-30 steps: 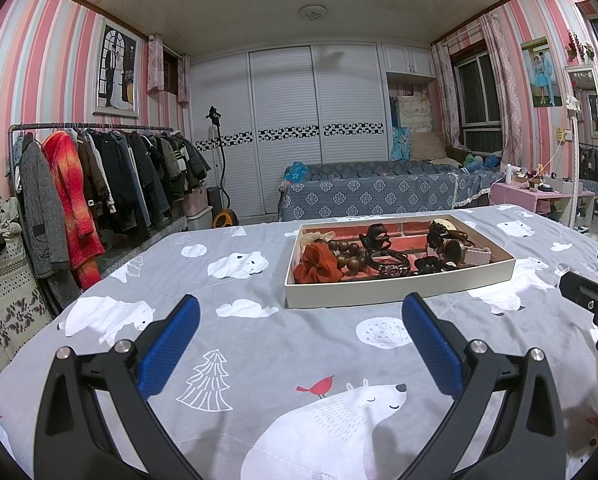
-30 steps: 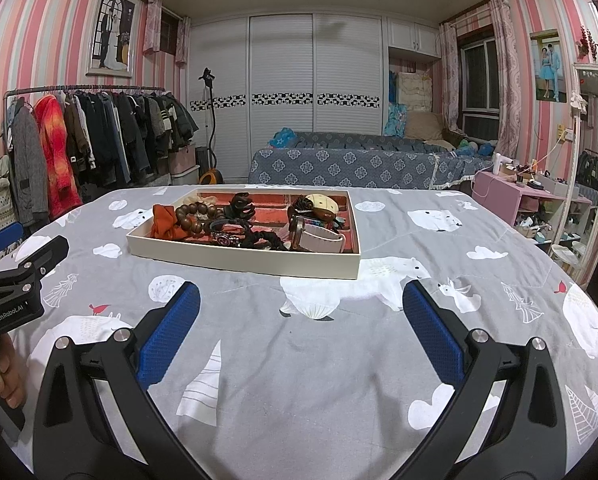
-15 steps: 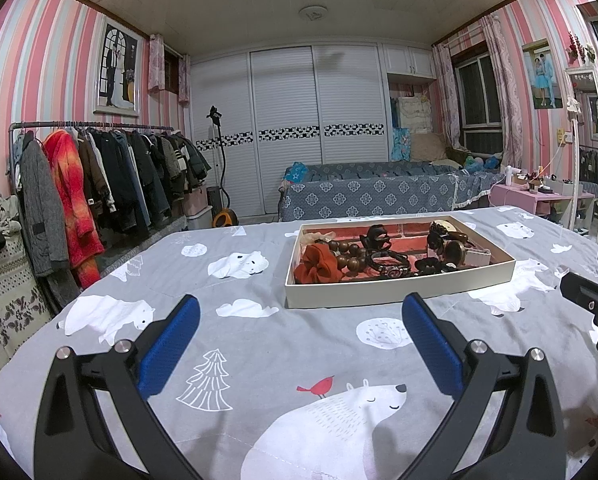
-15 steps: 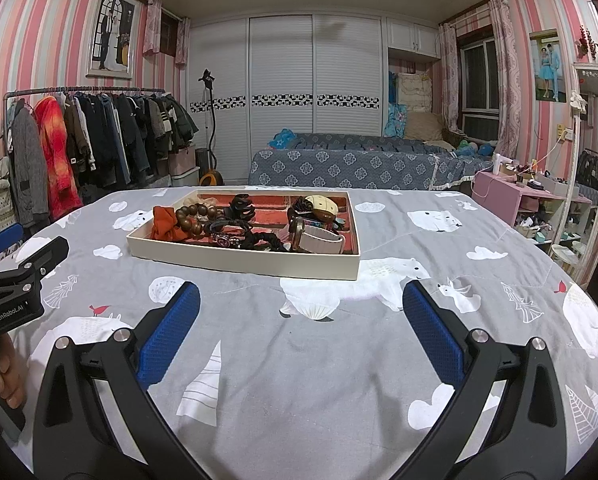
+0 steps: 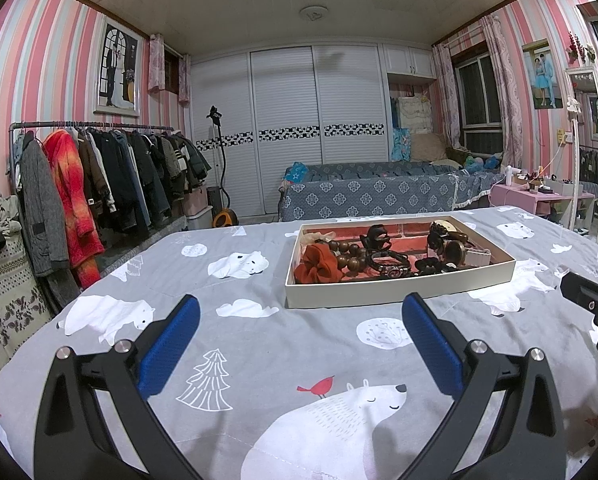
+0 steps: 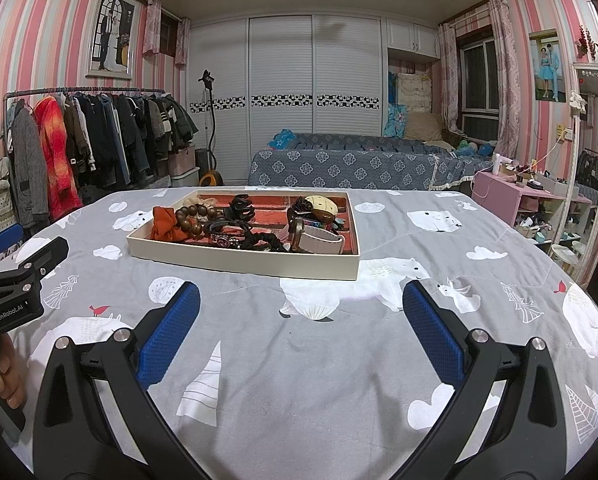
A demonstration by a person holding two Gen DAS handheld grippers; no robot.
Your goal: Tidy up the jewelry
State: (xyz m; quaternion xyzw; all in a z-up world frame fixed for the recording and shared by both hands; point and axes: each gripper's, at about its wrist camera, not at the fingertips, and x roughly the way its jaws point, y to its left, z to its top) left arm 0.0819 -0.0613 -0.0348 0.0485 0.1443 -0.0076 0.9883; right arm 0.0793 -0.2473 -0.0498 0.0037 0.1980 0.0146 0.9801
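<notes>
Grey bedspread [image 5: 283,344] printed with white polar bears, trees and small red birds; it carries everything in reach. Same spread in the right wrist view [image 6: 299,360].

Shallow cream jewelry tray [image 5: 399,290] with a red lining sits flat on the spread, toward the far edge, ahead of both tools and well apart from them. In the right wrist view the tray [image 6: 243,262] lies left of centre.

Contents, all inside the tray walls, piled close and touching:
- rust-orange scrunchie [image 5: 316,267] at the near-left corner; also [image 6: 167,226].
- brown wooden bead bracelet [image 5: 349,256] just beside the scrunchie; [image 6: 195,218].
- white watch strap [image 6: 323,240] toward the near-right corner.
- black hair claw [image 5: 375,237] toward the far side; [image 6: 241,208].
- dark cords and bands between these; cannot tell them apart.

Left gripper [image 5: 299,320]: blue pads spread wide, nothing between them, held above the spread short of the tray. Its body shows at the left edge of the right wrist view, with a hand [image 6: 3,368] on the handle.

Right gripper [image 6: 299,312]: pads likewise wide, nothing held, above the spread near the tray's front wall.
</notes>
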